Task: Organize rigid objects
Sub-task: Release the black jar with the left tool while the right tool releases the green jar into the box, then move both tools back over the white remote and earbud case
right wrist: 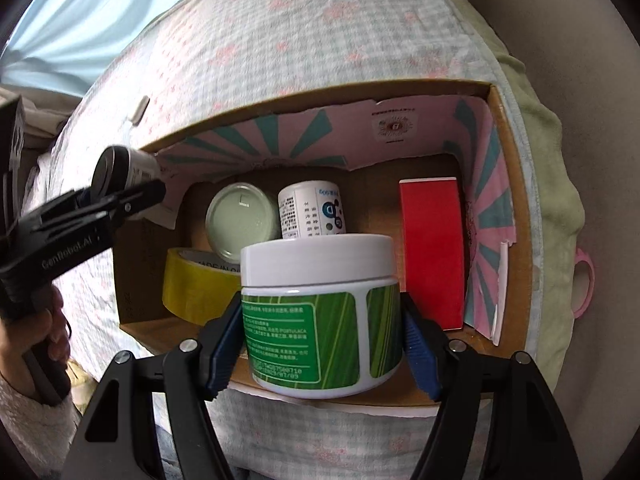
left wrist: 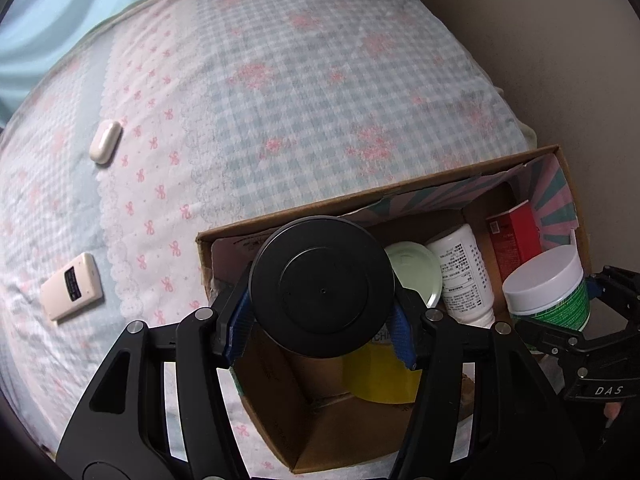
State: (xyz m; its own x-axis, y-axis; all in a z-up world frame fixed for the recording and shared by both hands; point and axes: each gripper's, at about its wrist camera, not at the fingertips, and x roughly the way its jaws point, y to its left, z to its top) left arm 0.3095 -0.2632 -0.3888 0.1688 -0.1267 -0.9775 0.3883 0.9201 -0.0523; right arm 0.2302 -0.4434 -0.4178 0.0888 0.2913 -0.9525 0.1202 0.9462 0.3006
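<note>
Black claws [left wrist: 322,332] [right wrist: 322,344] angled down over box [right wrist: 508,184], gripping jars.

Both wrist cameras look steeply down, close over the cardboard box [left wrist: 400,196] (each sees its inside) on the bed [left wrist: 280,100].

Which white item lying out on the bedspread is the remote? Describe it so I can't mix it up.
Start at the cardboard box on the checked bedspread and look left. The remote lies nearest the camera: flat, cream, rectangular, with a dark panel. The other item, the white case, lies farther back, is small, rounded and plain.
</note>
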